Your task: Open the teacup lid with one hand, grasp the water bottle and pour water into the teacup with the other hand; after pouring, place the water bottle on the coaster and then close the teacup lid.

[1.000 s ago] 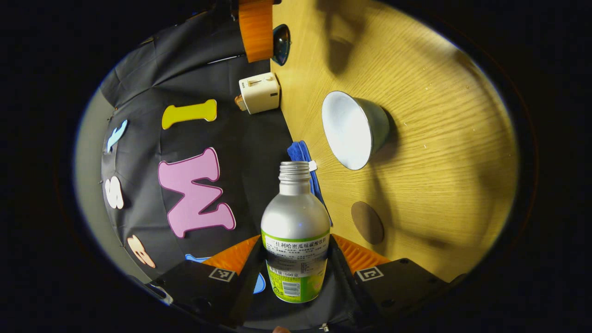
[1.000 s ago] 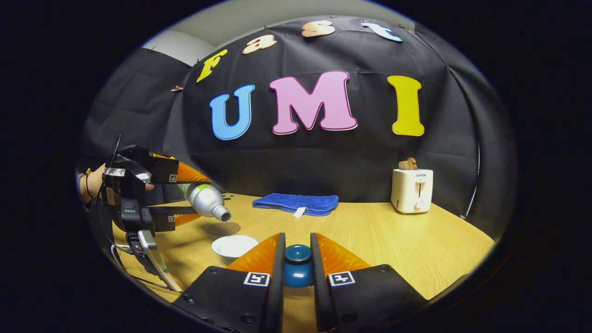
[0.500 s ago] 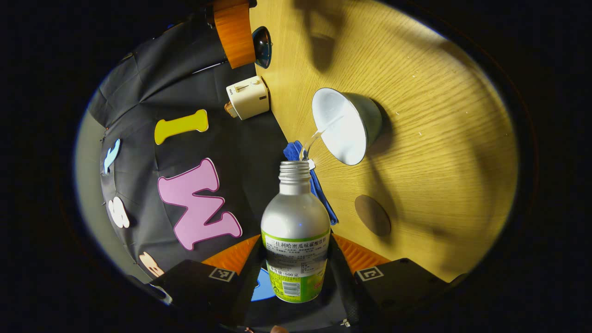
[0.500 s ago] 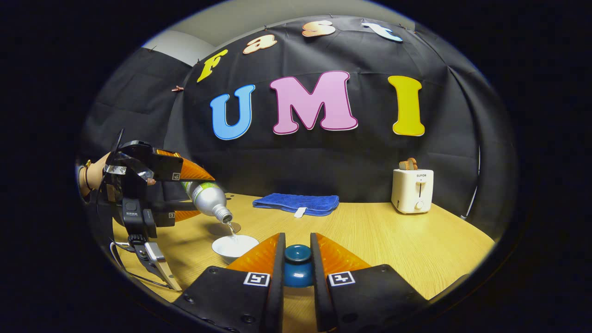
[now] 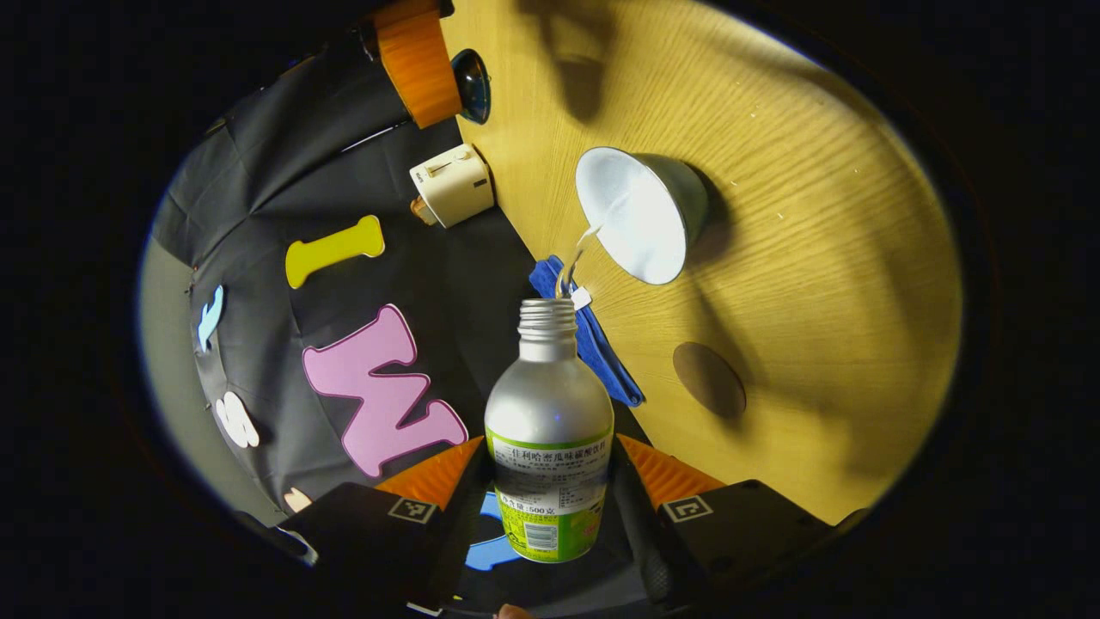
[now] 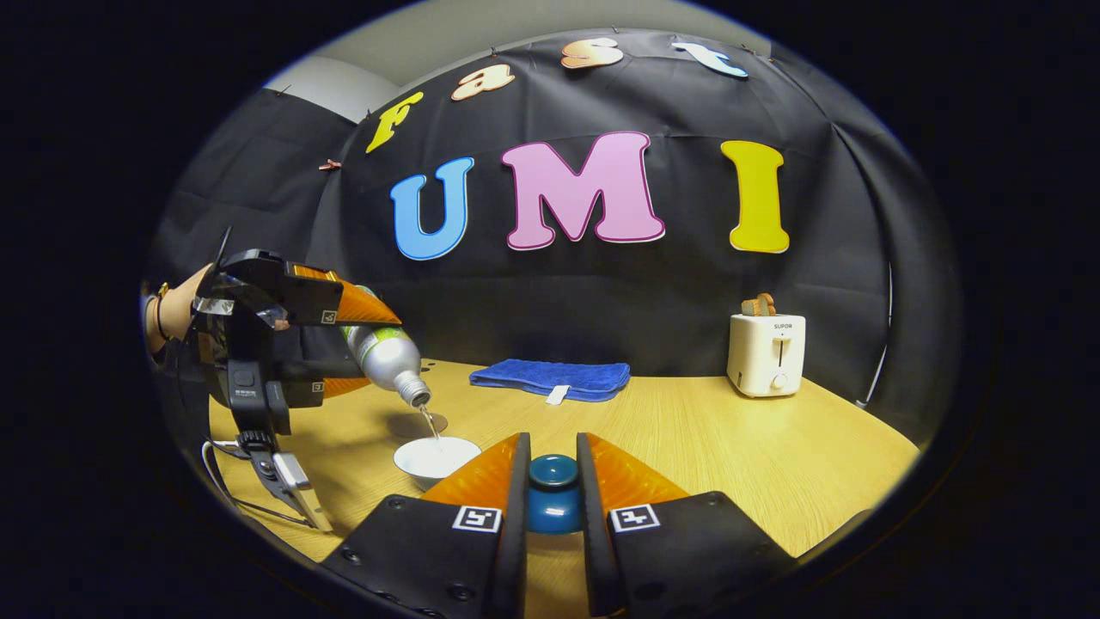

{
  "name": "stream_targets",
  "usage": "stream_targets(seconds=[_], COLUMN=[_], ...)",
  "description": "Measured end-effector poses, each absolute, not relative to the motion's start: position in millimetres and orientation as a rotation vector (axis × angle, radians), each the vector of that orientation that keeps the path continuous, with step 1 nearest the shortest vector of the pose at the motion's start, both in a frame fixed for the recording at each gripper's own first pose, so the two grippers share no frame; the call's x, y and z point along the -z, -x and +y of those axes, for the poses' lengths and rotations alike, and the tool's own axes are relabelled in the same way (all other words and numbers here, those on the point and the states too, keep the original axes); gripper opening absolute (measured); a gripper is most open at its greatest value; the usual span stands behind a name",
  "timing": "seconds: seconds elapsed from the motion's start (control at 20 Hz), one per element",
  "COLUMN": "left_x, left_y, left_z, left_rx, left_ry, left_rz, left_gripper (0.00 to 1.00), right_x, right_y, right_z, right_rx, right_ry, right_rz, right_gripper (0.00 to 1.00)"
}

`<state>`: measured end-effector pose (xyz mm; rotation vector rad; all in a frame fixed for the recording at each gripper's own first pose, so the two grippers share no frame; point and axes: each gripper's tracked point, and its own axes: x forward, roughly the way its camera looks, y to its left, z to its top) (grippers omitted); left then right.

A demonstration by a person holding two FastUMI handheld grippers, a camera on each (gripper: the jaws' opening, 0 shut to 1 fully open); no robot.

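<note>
My left gripper (image 5: 550, 468) is shut on the silver water bottle (image 5: 548, 430) with a green label. The bottle is tipped mouth down, and a thin stream of water runs from it into the open white teacup (image 5: 640, 215) on the wooden table (image 5: 816, 215). In the right gripper view the same bottle (image 6: 387, 357) hangs tilted above the teacup (image 6: 436, 457) at the left. My right gripper (image 6: 552, 481) is shut on the dark blue knob of the teacup lid (image 6: 553, 497), held off to the side. The round brown coaster (image 5: 709, 380) lies on the table beside the cup.
A folded blue towel (image 6: 552, 378) lies at the back of the table. A cream toaster (image 6: 765, 352) stands at the back right. A hand (image 6: 172, 309) holds the left gripper at the left edge of the right gripper view.
The bottle has tipped steeper and water now streams from its mouth into the teacup. The right gripper and the lid have stayed still.
</note>
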<state>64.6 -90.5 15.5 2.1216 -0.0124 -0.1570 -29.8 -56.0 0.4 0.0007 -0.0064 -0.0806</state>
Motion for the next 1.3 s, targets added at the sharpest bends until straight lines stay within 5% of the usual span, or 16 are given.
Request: stream_targets(seconds=[0.9,1.3], left_x=[-25.9,11.8], left_y=[-66.3,-68.6], left_z=[-86.6,-82.2], left_rx=[0.130,0.243], left_ry=[-2.267,-1.811], left_rz=[-0.072,0.032], left_gripper=[0.81,0.80], right_x=[-0.5,-0.2], right_y=[30.3,29.6], right_z=[-55.8,-56.3], right_rx=[0.081,0.081], right_ry=[-0.001,0.000], right_rz=[-0.007,-0.007], right_gripper=[0.31,0.31])
